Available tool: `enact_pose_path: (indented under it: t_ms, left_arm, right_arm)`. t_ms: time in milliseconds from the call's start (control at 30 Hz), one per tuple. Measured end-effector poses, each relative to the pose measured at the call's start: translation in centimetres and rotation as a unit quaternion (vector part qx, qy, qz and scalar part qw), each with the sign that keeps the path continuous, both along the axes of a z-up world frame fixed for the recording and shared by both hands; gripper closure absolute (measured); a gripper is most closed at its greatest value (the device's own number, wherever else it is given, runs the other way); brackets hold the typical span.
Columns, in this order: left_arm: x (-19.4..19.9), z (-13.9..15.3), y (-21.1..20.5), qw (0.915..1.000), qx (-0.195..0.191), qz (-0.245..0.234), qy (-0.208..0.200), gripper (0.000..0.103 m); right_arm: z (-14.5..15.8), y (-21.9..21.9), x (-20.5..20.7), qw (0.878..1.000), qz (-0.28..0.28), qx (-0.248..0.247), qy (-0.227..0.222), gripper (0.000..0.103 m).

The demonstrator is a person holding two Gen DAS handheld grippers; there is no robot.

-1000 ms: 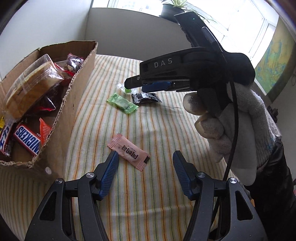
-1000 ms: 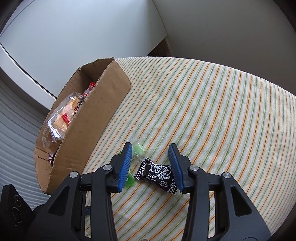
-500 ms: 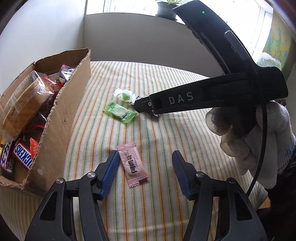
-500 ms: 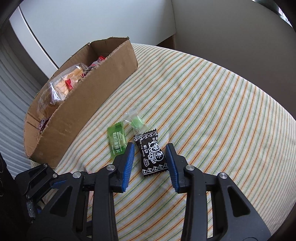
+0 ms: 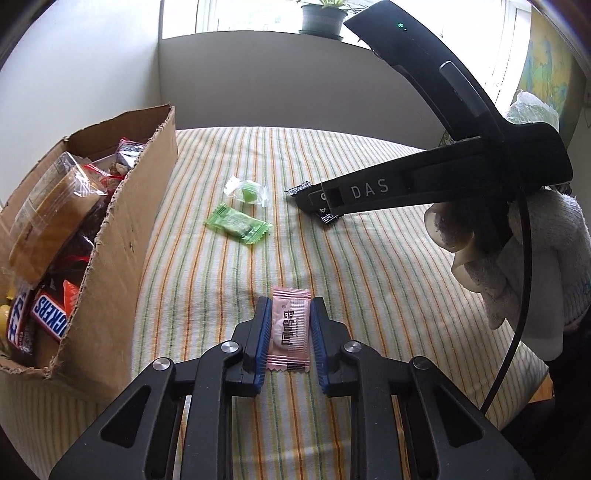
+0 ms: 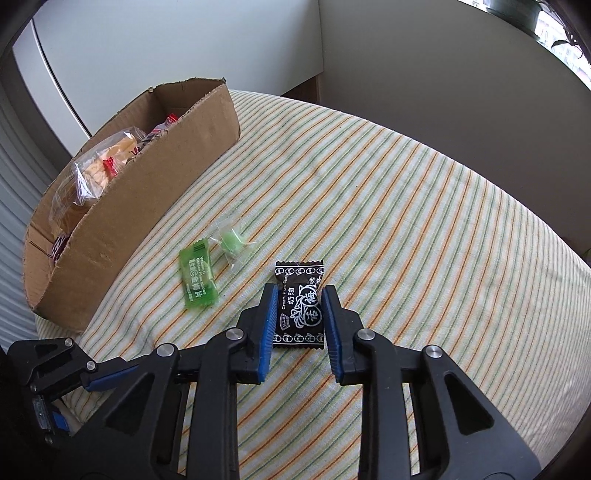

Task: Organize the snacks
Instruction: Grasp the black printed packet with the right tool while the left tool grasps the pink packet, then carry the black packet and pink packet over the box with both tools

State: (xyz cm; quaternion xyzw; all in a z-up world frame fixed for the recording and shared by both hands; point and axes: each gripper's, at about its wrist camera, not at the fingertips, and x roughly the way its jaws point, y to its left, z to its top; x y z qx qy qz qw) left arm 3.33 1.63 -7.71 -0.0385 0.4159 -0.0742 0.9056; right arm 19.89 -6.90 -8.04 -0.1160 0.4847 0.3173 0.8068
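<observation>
Two sweets are gripped, pink sachet (image 5: 290,334) in left tool (image 5: 288,341), black sachet (image 6: 299,308) in right tool (image 6: 299,317); a lift toward the cardboard box (image 5: 122,236) is called for next.

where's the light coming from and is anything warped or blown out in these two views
Left wrist view: daylight from the window behind the table, blown out white; the cardboard box bulges from fisheye. Right wrist view: soft, even light, faint shadows; the tablecloth stripes curve, and the black candy print stays sharp.
</observation>
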Motion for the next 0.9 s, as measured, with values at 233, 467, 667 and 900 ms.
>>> enact_pose_path:
  t_ms: [233,467,667,900]
  left_arm:
    - [-0.2,0.5,-0.2,1.0,-0.005,0.0,-0.007,0.084]
    - [-1.5,2.8,-0.1,0.9993,-0.013,-0.001,-0.034,0.084]
    - [-1.6,4.2,1.1,0.9981,-0.02,0.006,-0.058,0.084]
    - [-2.2,6.2,3.9,0.9952,-0.033,0.029,-0.087,0.084]
  right_arm:
    - [1.0,-1.3,0.2,1.0,-0.014,0.018,-0.008,0.078]
    - [3.4,-1.9,-0.5,0.998,-0.019,0.049,-0.024,0.078]
    - [5.5,-0.9,-1.3,0.997,-0.013,0.069,-0.041,0.078]
    - [7.0,1.1,-2.3,0.995,-0.002,0.084,-0.052,0.078]
